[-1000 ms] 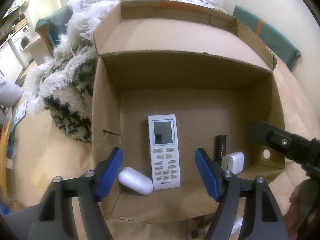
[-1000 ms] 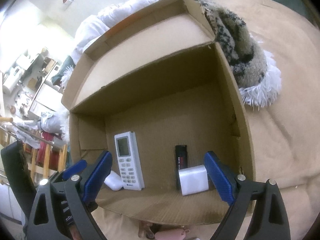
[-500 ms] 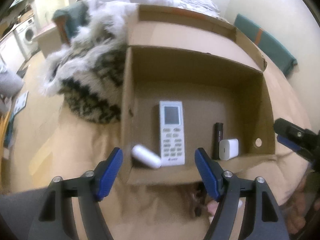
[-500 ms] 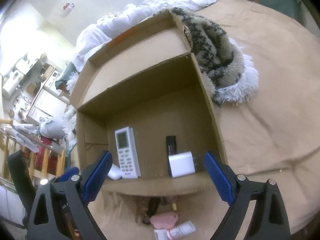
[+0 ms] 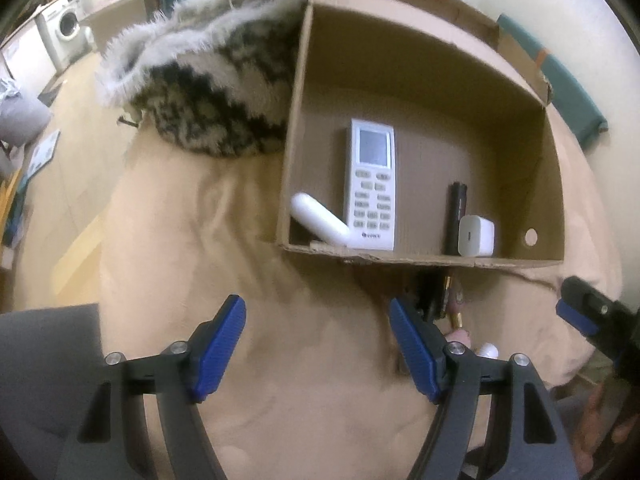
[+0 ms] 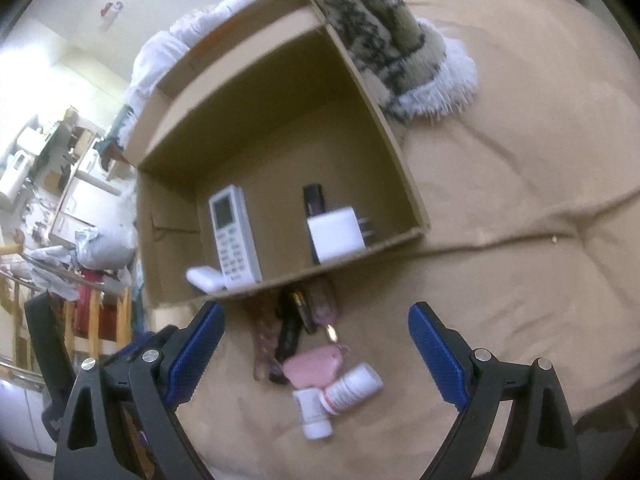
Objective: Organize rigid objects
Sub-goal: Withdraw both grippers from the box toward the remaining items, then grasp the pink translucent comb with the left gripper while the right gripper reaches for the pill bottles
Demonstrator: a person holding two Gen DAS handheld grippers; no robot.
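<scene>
Both my grippers, left gripper (image 5: 318,346) and right gripper (image 6: 316,354), gape empty; corrugated cardboard box (image 5: 554,184) holds smooth white remote (image 5: 370,184), logo unreadable.

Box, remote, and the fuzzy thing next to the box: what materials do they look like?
Box: brown corrugated cardboard, matte; ragged, torn front edge and folded flaps.
Remote: white hard plastic, smooth and slightly glossy, with a grey screen and raised buttons that may be rubber.
Fuzzy throw: soft knit or faux-fur textile, black-and-cream pattern with a long white fringe; the fibre type cannot be told.
</scene>
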